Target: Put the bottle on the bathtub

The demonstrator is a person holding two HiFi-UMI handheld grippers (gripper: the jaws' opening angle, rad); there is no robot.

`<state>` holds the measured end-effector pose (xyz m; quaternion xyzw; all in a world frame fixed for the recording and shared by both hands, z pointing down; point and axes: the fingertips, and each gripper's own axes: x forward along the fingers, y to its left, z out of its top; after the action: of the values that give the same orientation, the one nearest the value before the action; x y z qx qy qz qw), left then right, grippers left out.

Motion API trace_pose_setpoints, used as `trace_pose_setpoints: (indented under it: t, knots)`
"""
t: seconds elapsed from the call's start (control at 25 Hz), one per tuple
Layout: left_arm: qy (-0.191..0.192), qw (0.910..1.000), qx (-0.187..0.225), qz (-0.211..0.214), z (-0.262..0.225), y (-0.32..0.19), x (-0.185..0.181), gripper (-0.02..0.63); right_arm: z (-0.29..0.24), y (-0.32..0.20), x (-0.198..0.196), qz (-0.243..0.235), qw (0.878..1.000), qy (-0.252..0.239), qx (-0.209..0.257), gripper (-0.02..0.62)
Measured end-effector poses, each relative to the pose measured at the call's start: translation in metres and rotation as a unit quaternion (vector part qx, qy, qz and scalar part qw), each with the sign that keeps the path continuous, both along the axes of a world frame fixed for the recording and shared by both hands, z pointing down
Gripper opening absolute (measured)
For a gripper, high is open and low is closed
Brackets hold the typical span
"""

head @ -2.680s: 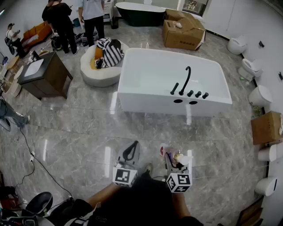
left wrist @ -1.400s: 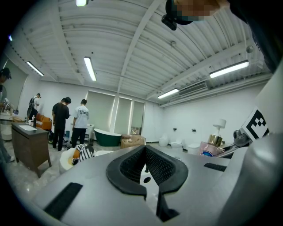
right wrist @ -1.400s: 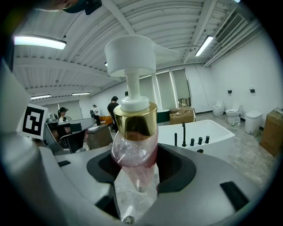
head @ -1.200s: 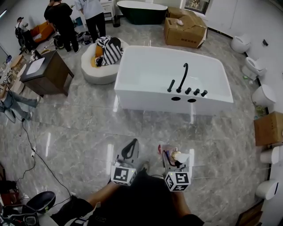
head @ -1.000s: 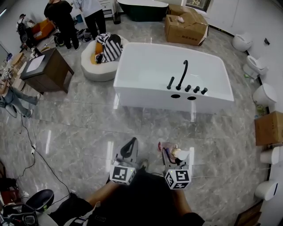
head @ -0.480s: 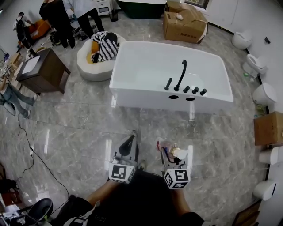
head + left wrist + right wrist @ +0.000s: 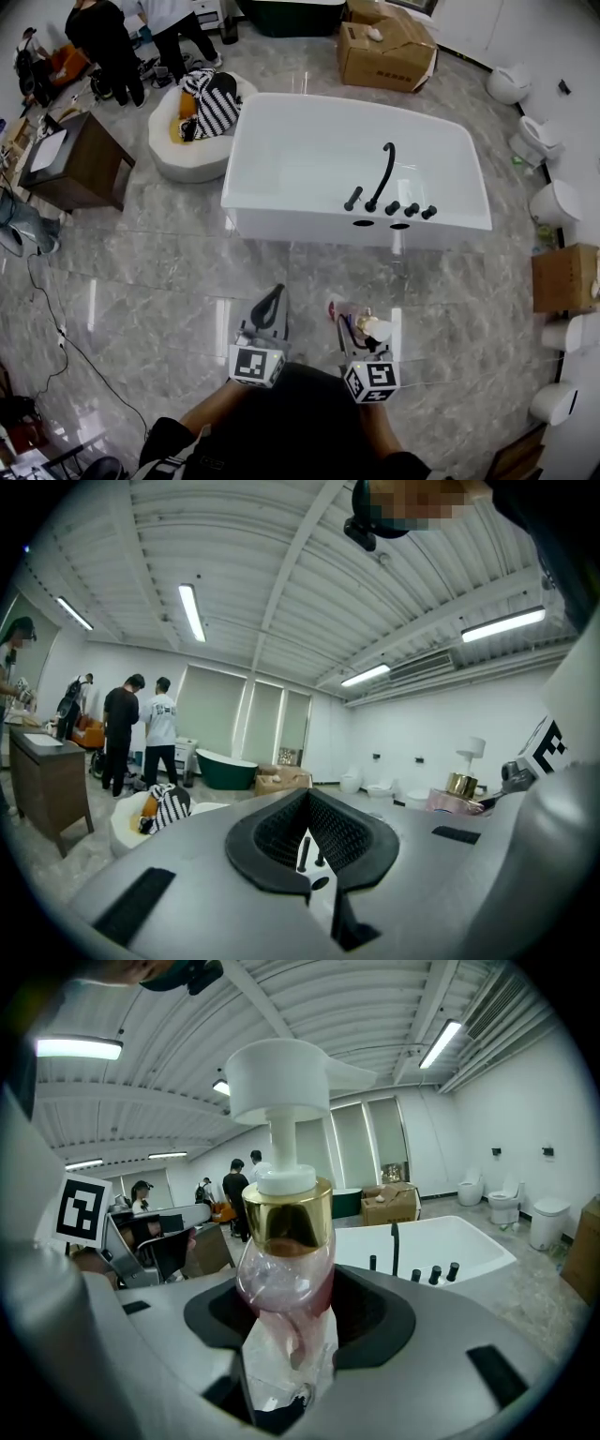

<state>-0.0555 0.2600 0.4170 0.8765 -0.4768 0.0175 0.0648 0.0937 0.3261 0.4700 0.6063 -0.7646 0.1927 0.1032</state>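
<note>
A clear pink pump bottle (image 7: 361,324) with a gold collar and a white pump head (image 7: 281,1080) stands upright between the jaws of my right gripper (image 7: 347,317), which is shut on its crumpled body (image 7: 286,1283). The white bathtub (image 7: 281,202) lies ahead across the grey marble floor, well apart from both grippers. Its near ledge (image 7: 441,1241) carries a black faucet (image 7: 382,174) and several black knobs. My left gripper (image 7: 270,302) is held beside the right one, shut, with nothing between its black pads (image 7: 309,829).
A cardboard box (image 7: 386,52) and a dark green tub (image 7: 291,13) stand behind the bathtub. A round white seat with striped cloth (image 7: 192,117), a brown cabinet (image 7: 73,161) and two standing people (image 7: 103,37) are at far left. Toilets (image 7: 550,202) line the right wall.
The bathtub has come a little nearer and slid left in the head view. Both grippers keep their pose, and the bottle stays in the right one.
</note>
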Motion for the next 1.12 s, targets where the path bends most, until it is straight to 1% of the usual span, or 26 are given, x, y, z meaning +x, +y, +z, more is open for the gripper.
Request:
trace_pose_setpoints:
  t: [0.32,0.4,0.48,0.6,0.68,0.88,1.12]
  knots:
    - [0.011,0.9996,-0.019,0.015,0.002,-0.104,-0.004,0.016,0.001,-0.101,-0.014,0.015,1.0,-0.001,-0.011,0.222]
    - [0.008,0.9994,-0.028,0.02,0.011,-0.125,-0.009,0.016,0.002,-0.123,-0.019,0.018,1.0,0.001,-0.014,0.222]
    - [0.018,0.999,-0.038,0.018,0.013,-0.145,-0.017,0.015,0.004,-0.142,-0.025,0.02,1.0,0.003,-0.018,0.222]
    - [0.015,0.9988,-0.042,0.021,0.015,-0.172,-0.028,0.015,0.006,-0.17,-0.033,0.025,0.999,0.006,-0.022,0.222]
    - [0.014,0.9987,-0.04,0.026,0.016,-0.188,-0.035,0.016,0.006,-0.186,-0.038,0.028,0.999,0.01,-0.023,0.222]
    - [0.035,0.9986,-0.036,0.017,0.009,-0.223,-0.049,0.016,0.009,-0.224,-0.046,0.028,0.999,0.024,-0.024,0.222]
    - [0.031,0.9989,-0.025,0.024,0.009,-0.24,-0.052,0.016,0.016,-0.251,-0.047,0.024,0.999,0.031,-0.029,0.222]
